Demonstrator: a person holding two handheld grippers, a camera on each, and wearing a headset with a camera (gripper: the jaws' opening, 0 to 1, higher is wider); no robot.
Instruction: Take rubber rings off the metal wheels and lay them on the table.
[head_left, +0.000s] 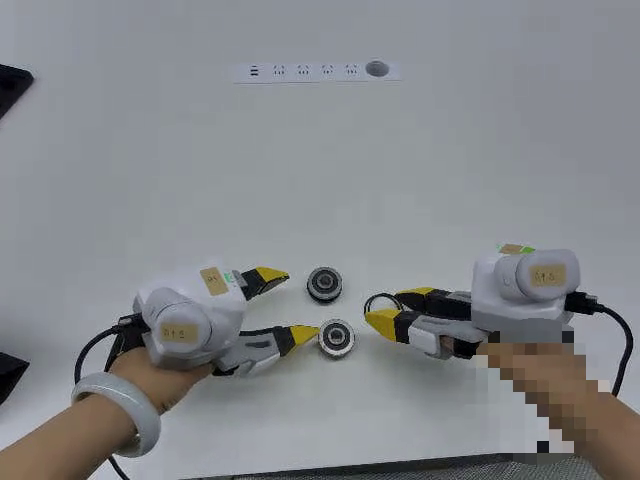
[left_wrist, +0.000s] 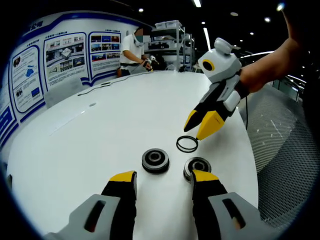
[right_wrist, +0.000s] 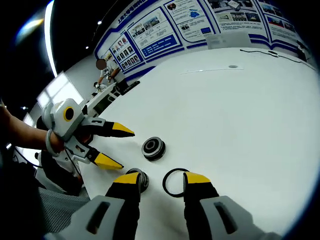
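Note:
Two small metal wheels with dark rims lie on the white table: one wheel (head_left: 324, 284) (left_wrist: 155, 160) (right_wrist: 153, 148) farther out, the other wheel (head_left: 336, 338) (left_wrist: 197, 166) (right_wrist: 136, 177) nearer. My left gripper (head_left: 283, 305) (left_wrist: 163, 177) (right_wrist: 116, 146) stands open just left of them, its lower tip almost at the nearer wheel. A thin black rubber ring (head_left: 380, 300) (left_wrist: 187, 144) (right_wrist: 175, 181) lies flat on the table to the right of the wheels. My right gripper (head_left: 395, 308) (left_wrist: 200, 125) (right_wrist: 161, 179) hovers open over the ring, one jaw hiding part of it.
A white power strip (head_left: 318, 71) lies at the back of the table (head_left: 320, 180). A dark object (head_left: 10, 85) sits at the far left edge. The table's front edge runs just below both hands. Black cables trail from both grippers.

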